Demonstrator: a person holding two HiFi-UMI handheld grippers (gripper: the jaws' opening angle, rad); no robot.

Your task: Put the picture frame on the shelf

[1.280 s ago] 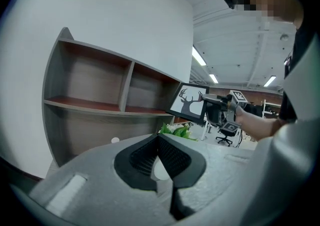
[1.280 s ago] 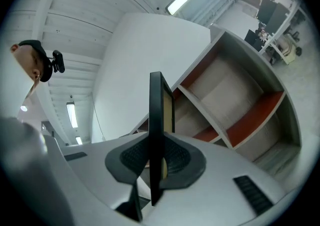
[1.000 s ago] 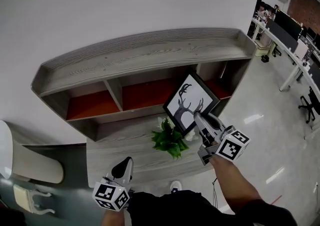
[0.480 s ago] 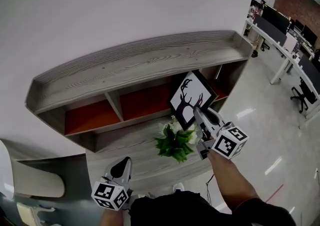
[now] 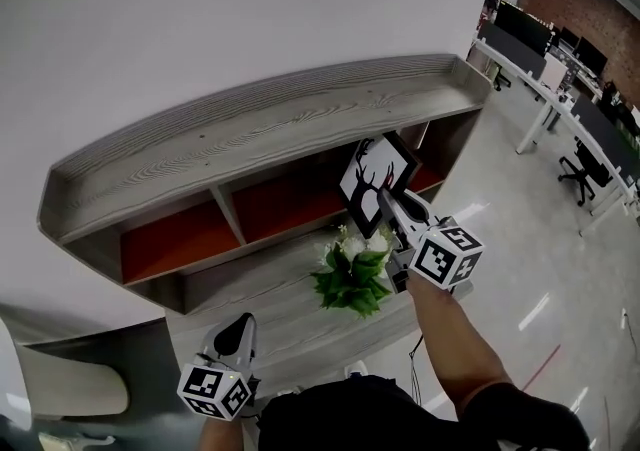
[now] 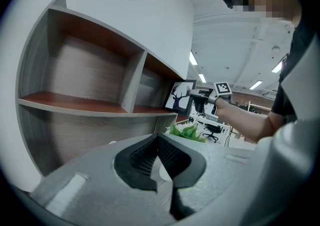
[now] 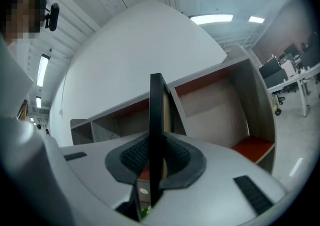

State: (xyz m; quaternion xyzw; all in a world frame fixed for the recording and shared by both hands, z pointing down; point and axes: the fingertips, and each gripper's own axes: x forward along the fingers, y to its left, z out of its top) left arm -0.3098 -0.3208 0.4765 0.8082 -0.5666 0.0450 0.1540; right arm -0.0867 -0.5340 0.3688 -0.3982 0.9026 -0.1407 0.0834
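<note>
The picture frame [image 5: 373, 181], black-edged with a black deer on white, hangs tilted in front of the shelf's right compartments. My right gripper [image 5: 385, 203] is shut on its lower edge. In the right gripper view the picture frame [image 7: 156, 100] stands edge-on between the pads. The left gripper view shows the picture frame [image 6: 178, 95] far off to the right. The grey wood shelf [image 5: 270, 127] has red-orange inner compartments and a broad flat top. My left gripper [image 5: 240, 331] hangs low at the bottom left, away from the frame. Its pads meet with nothing between them, as my left gripper [image 6: 157, 139] shows close up.
A green plant with white flowers [image 5: 352, 273] stands on the shelf's lower ledge [image 5: 255, 289], just below the frame. Office desks and chairs [image 5: 575, 109] fill the far right. A white wall rises behind the shelf. A pale chair [image 5: 60, 384] sits at the bottom left.
My right gripper has carried the frame up and farther in toward the shelf's right compartments, above the plant. The left gripper has stayed low at the bottom left.
</note>
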